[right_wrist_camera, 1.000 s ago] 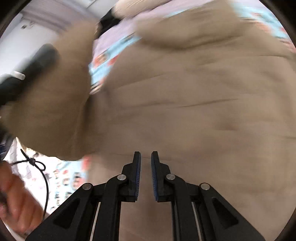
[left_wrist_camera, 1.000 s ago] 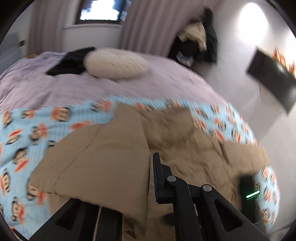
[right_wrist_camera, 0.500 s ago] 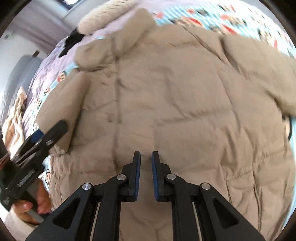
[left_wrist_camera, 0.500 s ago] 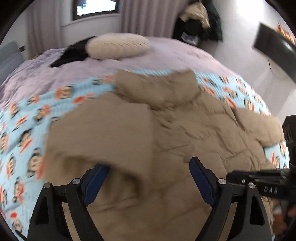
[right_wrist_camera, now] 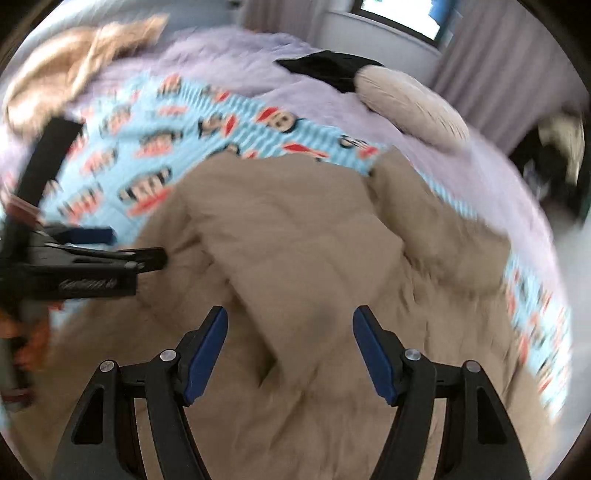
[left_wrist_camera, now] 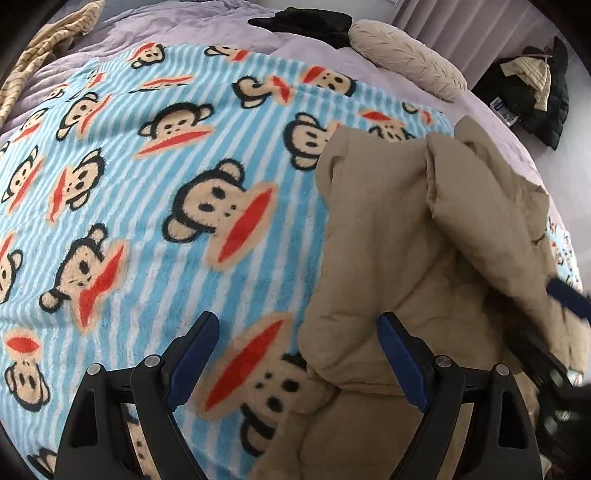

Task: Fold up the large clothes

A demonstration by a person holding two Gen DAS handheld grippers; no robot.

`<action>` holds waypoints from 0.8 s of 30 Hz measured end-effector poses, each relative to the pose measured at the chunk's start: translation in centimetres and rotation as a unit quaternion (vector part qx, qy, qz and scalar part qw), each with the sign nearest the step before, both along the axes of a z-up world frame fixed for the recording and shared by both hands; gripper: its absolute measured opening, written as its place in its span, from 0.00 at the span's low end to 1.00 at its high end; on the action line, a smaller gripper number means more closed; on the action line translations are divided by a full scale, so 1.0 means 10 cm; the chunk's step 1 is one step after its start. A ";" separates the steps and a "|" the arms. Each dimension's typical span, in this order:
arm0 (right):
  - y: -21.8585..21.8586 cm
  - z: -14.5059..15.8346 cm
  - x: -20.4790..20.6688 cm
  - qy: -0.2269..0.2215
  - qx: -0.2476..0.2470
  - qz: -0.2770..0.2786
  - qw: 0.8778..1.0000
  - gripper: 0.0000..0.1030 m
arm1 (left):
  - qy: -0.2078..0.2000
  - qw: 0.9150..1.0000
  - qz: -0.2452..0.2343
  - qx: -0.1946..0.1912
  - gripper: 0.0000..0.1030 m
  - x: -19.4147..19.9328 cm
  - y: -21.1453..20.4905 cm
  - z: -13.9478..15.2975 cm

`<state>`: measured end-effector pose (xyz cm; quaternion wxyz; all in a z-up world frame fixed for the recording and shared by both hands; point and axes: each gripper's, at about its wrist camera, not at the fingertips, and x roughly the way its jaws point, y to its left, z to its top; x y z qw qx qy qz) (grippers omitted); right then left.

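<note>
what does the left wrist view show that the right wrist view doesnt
Only the left wrist view: the left tongs open from behind, straddling the tan puffer jacket's left edge, and sharp monkey faces on the blue striped fleece blanket.

Only the right wrist view: a bright window, and the right tongs from behind, jaws opening over the jacket, nothing gripped.

Both: the jacket with a sleeve folded across it, the blanket, the lilac bedspread, the cream oval cushion, a black garment, a striped beige throw, and the other tongs at the frame edge.
</note>
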<state>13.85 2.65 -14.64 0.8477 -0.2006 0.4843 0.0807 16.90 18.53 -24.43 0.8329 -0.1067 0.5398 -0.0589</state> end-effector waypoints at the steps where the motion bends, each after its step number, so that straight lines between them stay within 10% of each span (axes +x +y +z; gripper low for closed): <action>1: 0.09 -0.08 0.11 -0.003 -0.018 0.002 1.000 0.71 | -0.002 1.000 -0.002 0.003 0.86 -0.02 -0.01 -0.02; 6: -0.50 0.08 0.29 -0.075 0.013 -0.144 0.987 0.70 | -0.002 1.000 -0.019 -0.025 0.86 -0.01 0.01 0.05; 13: -1.79 -0.11 0.23 0.018 0.266 -0.324 0.908 0.70 | 0.025 0.987 -0.015 -0.159 0.86 0.72 0.14 0.04; 15: -1.94 -0.19 0.19 0.031 0.318 -0.347 0.882 0.65 | 0.043 0.986 -0.019 -0.162 0.65 0.91 0.03 -0.07; 16: -2.02 -0.23 0.17 0.033 0.346 -0.360 0.866 0.45 | 0.043 0.985 -0.026 -0.167 0.28 0.94 -0.02 -0.07; 18: -2.13 -0.31 0.16 0.050 0.384 -0.376 0.842 0.06 | 0.027 0.989 -0.025 -0.142 0.18 0.94 -0.11 0.10; 20: -2.20 -0.37 0.12 0.058 0.403 -0.385 0.828 0.06 | -0.019 0.993 -0.050 -0.105 0.13 0.84 -0.20 0.35; 24: -2.14 -0.42 0.03 0.060 0.384 -0.370 0.844 0.06 | -0.047 0.995 -0.090 0.007 0.13 0.80 -0.31 0.36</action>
